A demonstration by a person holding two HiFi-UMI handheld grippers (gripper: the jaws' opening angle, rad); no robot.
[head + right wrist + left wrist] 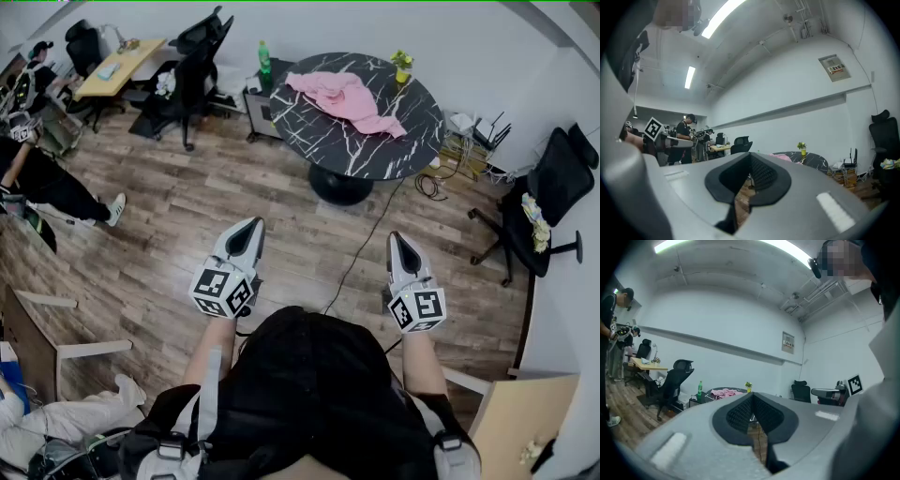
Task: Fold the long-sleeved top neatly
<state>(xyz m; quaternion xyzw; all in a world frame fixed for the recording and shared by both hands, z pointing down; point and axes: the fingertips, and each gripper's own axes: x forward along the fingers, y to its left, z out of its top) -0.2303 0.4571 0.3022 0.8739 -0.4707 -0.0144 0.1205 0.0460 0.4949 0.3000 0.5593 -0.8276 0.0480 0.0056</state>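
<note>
A pink long-sleeved top [349, 98] lies crumpled on a round black marble table [375, 150] across the room; it also shows small in the left gripper view as the pink top [724, 392] and in the right gripper view as the pink top [783, 158]. My left gripper [253, 225] and right gripper [397, 238] are held level over the wood floor, well short of the table. Both are shut with nothing between their jaws.
Black office chairs [192, 70] and a wooden desk [117, 66] stand at the far left. A green bottle [264, 56] and a small potted plant [402, 66] are by the table. A cable [361, 253] runs across the floor. Another chair [544, 206] stands right. A person [37, 178] stands left.
</note>
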